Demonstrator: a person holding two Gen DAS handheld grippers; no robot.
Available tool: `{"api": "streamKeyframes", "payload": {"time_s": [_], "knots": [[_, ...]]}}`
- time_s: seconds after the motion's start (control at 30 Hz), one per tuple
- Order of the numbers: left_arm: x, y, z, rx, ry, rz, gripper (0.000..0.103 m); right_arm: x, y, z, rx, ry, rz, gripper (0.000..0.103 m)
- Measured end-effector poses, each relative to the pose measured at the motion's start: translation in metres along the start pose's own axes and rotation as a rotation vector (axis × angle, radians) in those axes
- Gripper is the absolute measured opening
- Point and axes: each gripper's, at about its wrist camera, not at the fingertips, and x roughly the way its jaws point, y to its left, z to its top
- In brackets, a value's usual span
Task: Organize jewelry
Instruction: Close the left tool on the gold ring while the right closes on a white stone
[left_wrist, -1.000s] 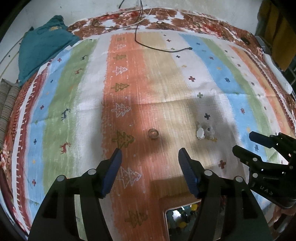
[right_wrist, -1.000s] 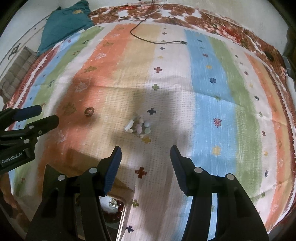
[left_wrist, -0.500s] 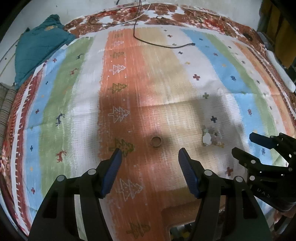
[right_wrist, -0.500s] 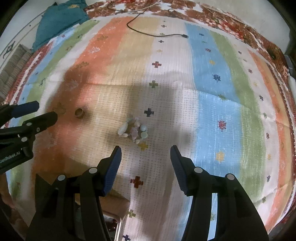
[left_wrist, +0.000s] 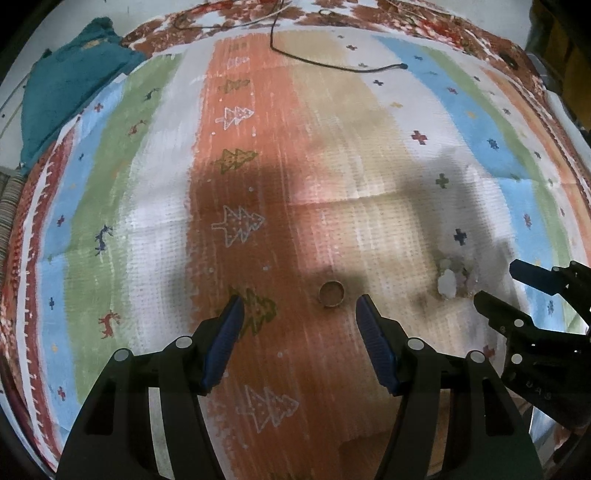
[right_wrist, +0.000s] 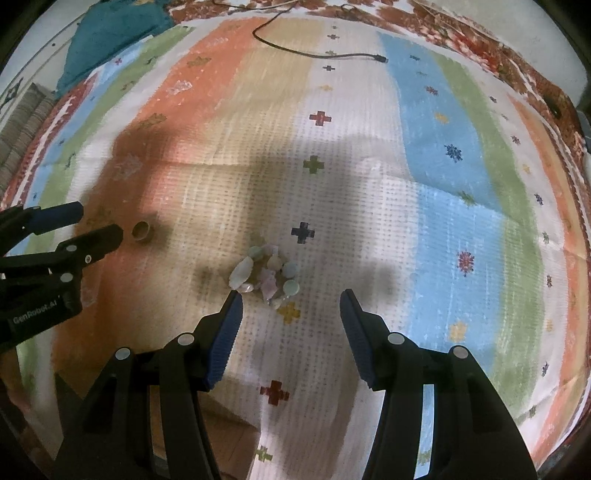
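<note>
A gold ring (left_wrist: 331, 294) lies on the orange stripe of the striped cloth, just ahead of my left gripper (left_wrist: 300, 306), which is open and empty. The ring also shows in the right wrist view (right_wrist: 142, 231), beside the left gripper (right_wrist: 79, 225). A pale stone bracelet (right_wrist: 264, 272) lies bunched on the white stripe, just ahead of the left fingertip of my right gripper (right_wrist: 290, 301), which is open and empty. The bracelet (left_wrist: 452, 277) and the right gripper (left_wrist: 498, 282) show at the right of the left wrist view.
A black cable (left_wrist: 332, 64) lies across the far part of the cloth. A teal cushion (left_wrist: 70, 92) sits at the far left corner. A brown box edge (right_wrist: 229, 439) shows at the bottom between the fingers. A patterned red bedspread (right_wrist: 480, 33) borders the cloth.
Both grippers have moved forward and down toward the cloth. The ring and the bracelet are now closer to the fingertips. The open box has nearly slid out of view below.
</note>
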Motion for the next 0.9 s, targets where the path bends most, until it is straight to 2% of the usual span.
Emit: {"api": "streamKeyframes", "payload": {"time_s": [0.3, 0.43, 0.6, 0.7, 0.83, 0.9], "knots": [[0.016, -0.004, 0.003, 0.022, 0.032, -0.014, 0.061, 0.014, 0.004, 0.009, -0.018, 0.020, 0.011, 0.055], [0.023, -0.005, 0.006, 0.028, 0.043, -0.015, 0.057, 0.022, 0.005, 0.011, -0.024, 0.039, 0.013, 0.041], [0.029, -0.007, 0.008, 0.036, 0.051, -0.025, 0.052, 0.028, 0.007, 0.013, -0.030, 0.050, 0.022, 0.038], [0.033, -0.010, 0.009, 0.050, 0.058, -0.021, 0.044, 0.030, 0.009, 0.015, -0.033, 0.052, 0.020, 0.030], [0.036, -0.014, 0.009, 0.063, 0.067, -0.005, 0.035, 0.033, 0.011, 0.017, -0.044, 0.053, 0.020, 0.024], [0.037, -0.015, 0.010, 0.062, 0.070, -0.006, 0.018, 0.033, 0.013, 0.016, -0.051, 0.050, 0.018, 0.024]]}}
